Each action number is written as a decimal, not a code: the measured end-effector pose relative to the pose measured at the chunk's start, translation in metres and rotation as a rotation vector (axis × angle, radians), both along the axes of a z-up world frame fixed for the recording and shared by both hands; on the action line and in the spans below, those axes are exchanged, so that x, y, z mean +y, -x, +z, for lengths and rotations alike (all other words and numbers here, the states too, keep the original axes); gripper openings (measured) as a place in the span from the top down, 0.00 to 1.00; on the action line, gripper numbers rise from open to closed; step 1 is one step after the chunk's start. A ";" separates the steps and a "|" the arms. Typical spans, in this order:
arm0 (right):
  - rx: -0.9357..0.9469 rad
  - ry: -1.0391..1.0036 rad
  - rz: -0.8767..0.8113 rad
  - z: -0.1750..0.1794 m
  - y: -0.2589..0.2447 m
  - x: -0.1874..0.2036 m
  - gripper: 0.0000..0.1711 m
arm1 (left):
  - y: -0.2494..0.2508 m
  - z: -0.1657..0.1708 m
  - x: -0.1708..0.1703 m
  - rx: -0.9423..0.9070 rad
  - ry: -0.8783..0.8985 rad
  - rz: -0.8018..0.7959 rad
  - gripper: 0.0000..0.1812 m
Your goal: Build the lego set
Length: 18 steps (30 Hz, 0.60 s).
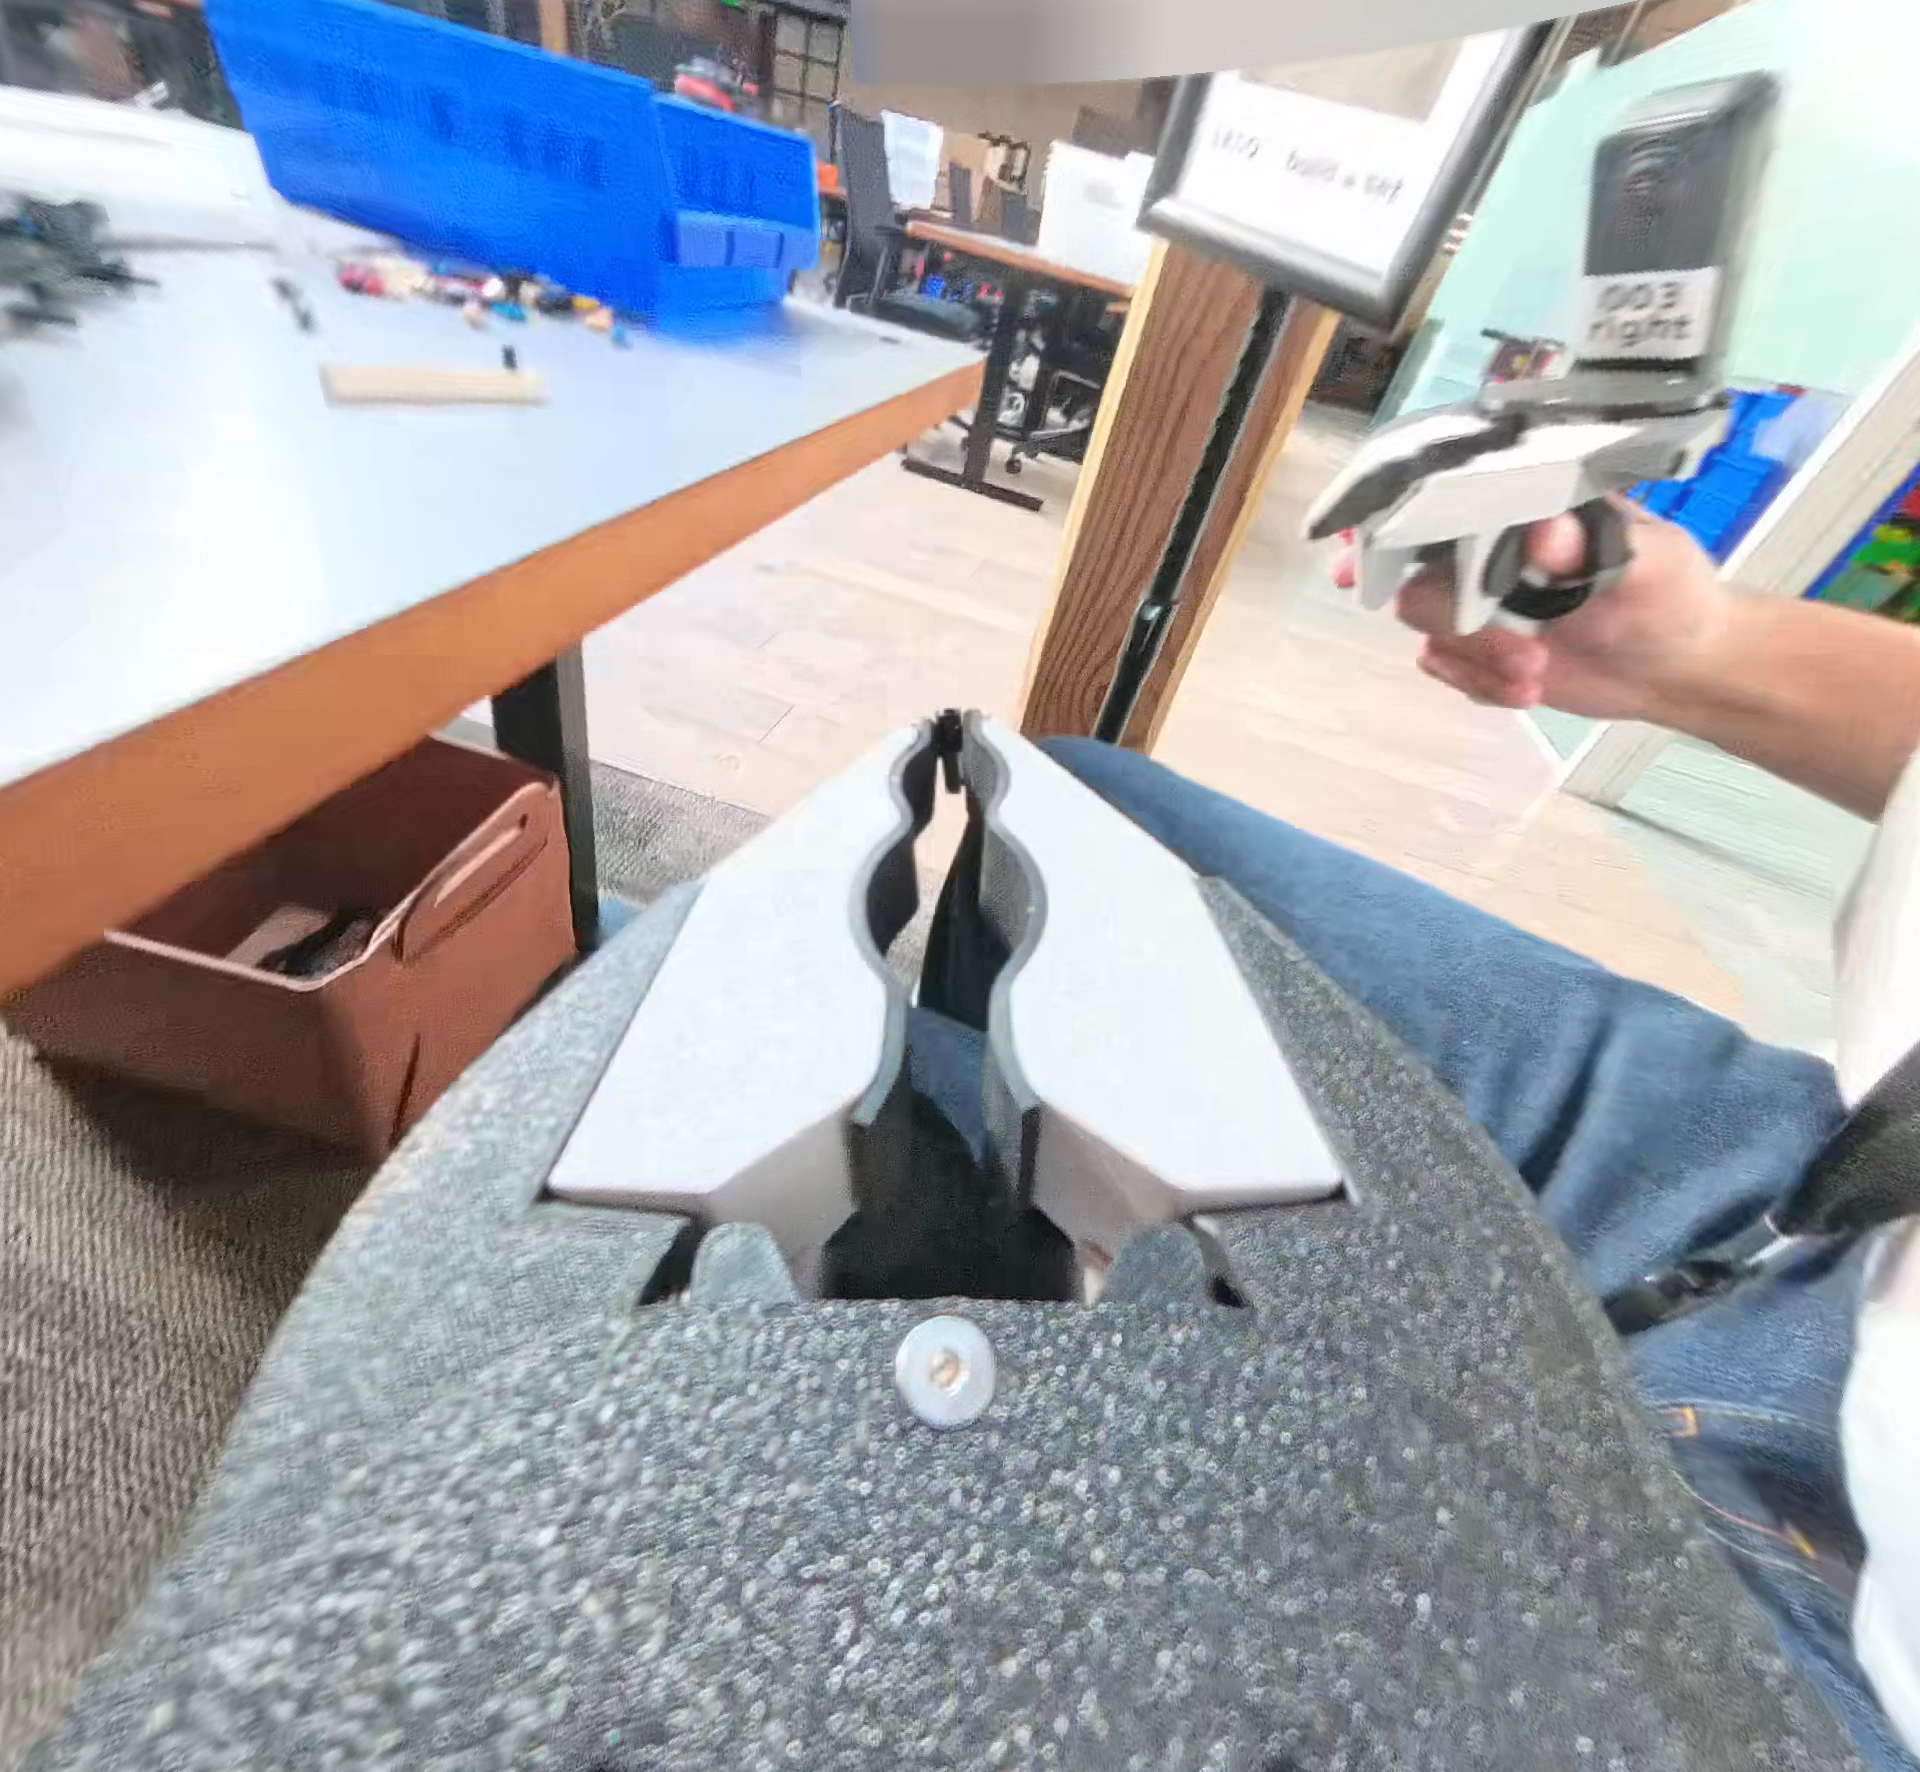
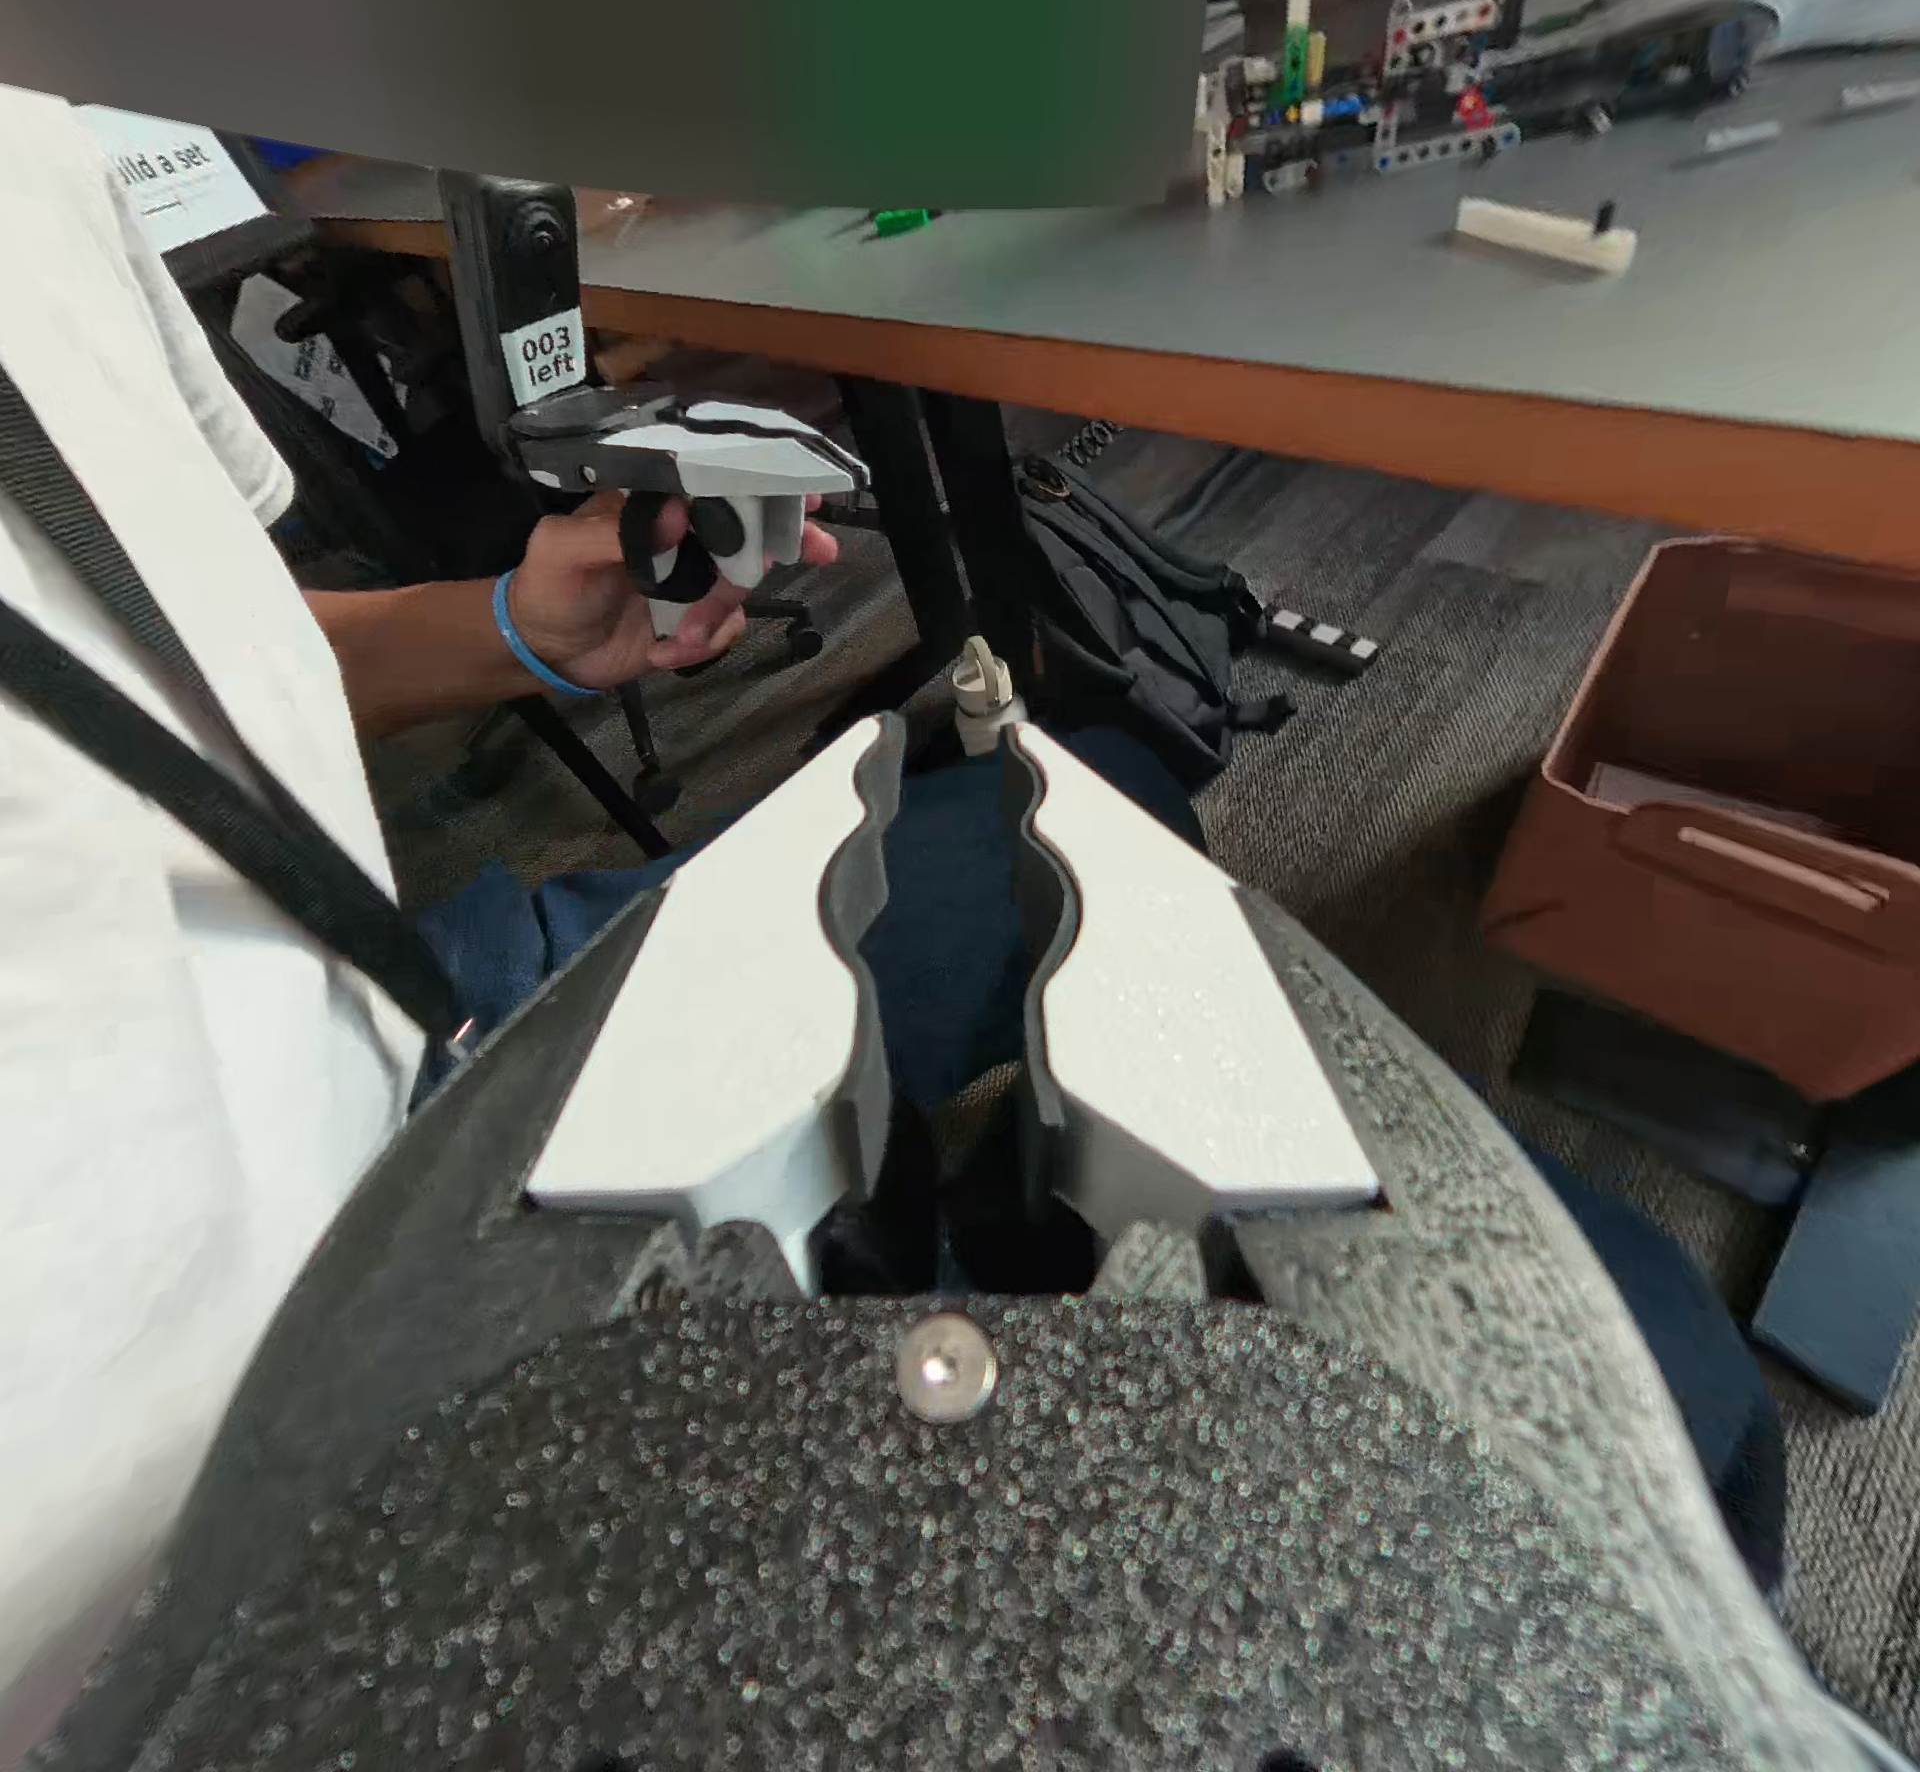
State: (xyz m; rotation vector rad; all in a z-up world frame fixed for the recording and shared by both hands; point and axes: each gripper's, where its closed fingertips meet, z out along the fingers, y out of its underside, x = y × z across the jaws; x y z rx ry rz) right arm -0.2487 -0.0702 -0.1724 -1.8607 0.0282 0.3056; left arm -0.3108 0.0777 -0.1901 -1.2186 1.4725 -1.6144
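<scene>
My left gripper (image 1: 948, 735) is held over a person's lap in blue jeans (image 1: 1455, 995), below the table's edge. It is shut on a small black lego pin (image 1: 948, 748) at its tips. It also shows in the right wrist view (image 2: 847, 475), in a hand. My right gripper (image 2: 954, 730) has its jaws a little apart. A small light grey piece (image 2: 980, 688) shows at the tips, against the right finger; I cannot tell if it is gripped. The right gripper also shows in the left wrist view (image 1: 1340, 538). Loose lego pieces (image 1: 499, 288) and a part-built model (image 2: 1403, 101) lie on the grey table (image 1: 312, 496).
A long beige block (image 2: 1538, 242) lies on the table. A blue bin (image 1: 499, 143) stands at the back. A brown box (image 2: 1766, 839) and a black backpack (image 2: 1122, 621) sit on the carpet under the table. A wooden post (image 1: 1153, 496) stands ahead. Left tips to right tips: about 15 cm. The part-built model (image 2: 1403, 101) is closer to my left gripper, around 30 cm from its tips; the right tips are 40 cm off.
</scene>
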 end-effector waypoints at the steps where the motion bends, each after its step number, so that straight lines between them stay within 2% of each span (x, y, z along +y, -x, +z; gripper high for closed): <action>1: -0.030 -0.019 0.040 0.011 0.002 0.018 0.89 | -0.002 0.025 -0.009 -0.041 -0.040 -0.038 0.98; 4: -0.134 -0.083 0.118 0.045 0.005 0.063 0.87 | -0.020 0.091 0.000 -0.123 -0.177 -0.010 0.98; 7: -0.187 -0.138 0.112 0.070 0.001 0.095 0.87 | -0.048 0.130 0.016 -0.059 -0.089 -0.001 0.98; 9: -0.183 -0.143 0.096 0.077 -0.004 0.110 0.87 | -0.069 0.134 0.024 0.029 0.069 0.001 0.98; 11: -0.214 -0.120 0.030 0.074 -0.021 0.123 0.87 | -0.084 0.132 0.022 0.103 0.300 -0.046 0.99; 15: -0.326 -0.126 -0.117 0.076 -0.053 0.141 0.88 | -0.103 0.134 0.025 0.124 0.732 -0.090 0.99; 18: -0.340 -0.182 -0.128 0.090 -0.051 0.154 0.89 | -0.109 0.135 0.023 0.124 0.905 -0.102 0.99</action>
